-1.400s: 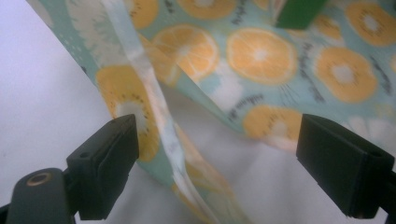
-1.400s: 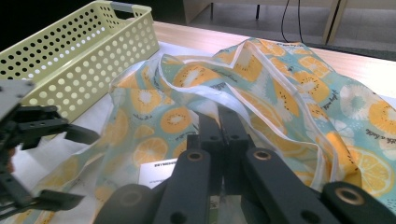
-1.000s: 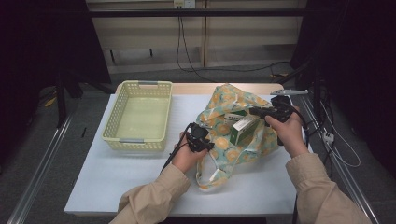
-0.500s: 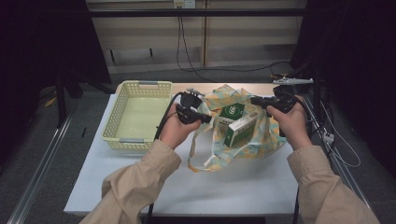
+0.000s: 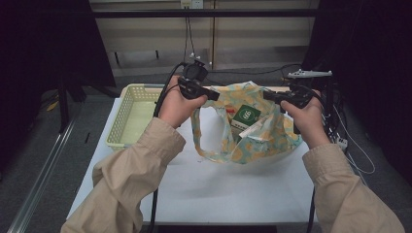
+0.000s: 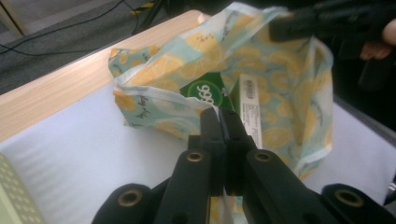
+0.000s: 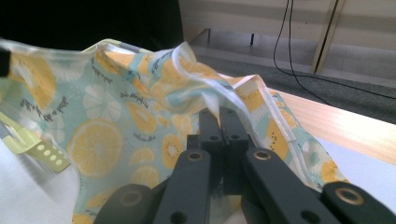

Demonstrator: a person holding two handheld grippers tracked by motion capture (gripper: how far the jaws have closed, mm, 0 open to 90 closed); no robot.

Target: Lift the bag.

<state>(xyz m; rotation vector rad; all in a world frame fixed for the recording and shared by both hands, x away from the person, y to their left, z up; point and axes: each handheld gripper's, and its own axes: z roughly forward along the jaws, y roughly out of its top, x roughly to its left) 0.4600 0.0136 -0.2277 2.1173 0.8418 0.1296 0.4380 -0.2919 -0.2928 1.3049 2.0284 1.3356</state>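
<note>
The left gripper (image 5: 214,96) is clamped on the left edge of the bag (image 5: 262,141); in the left gripper view its jaws are pressed together with a white-trimmed fold of the fabric pinched at the tips (image 6: 220,114). The right gripper (image 5: 268,95) is clamped on the bag's right edge in the same way, and in the right gripper view its jaws meet on a white hem of the lemon-print cloth (image 7: 219,112). Both are raised above the table (image 5: 204,189), well apart, so the bag hangs between them with its mouth pulled open toward the near side. The bag's lower part rests on the white tabletop right of centre, and a loop of its trim droops down on the left, touching the surface. Inside the open mouth sits a green box (image 5: 244,116), tilted, with a white printed panel showing on one face; in the left gripper view it lies just beyond the jaw tips (image 6: 210,93). Left of the bag, at the table's far left, stands a pale yellow basket (image 5: 127,121), partly hidden behind the left hand (image 5: 177,104). The right hand (image 5: 303,114) holds its gripper near the table's far right edge. Beige sleeves (image 5: 131,179) come in from the near side, and cables (image 5: 187,34) hang against the far wall.
</note>
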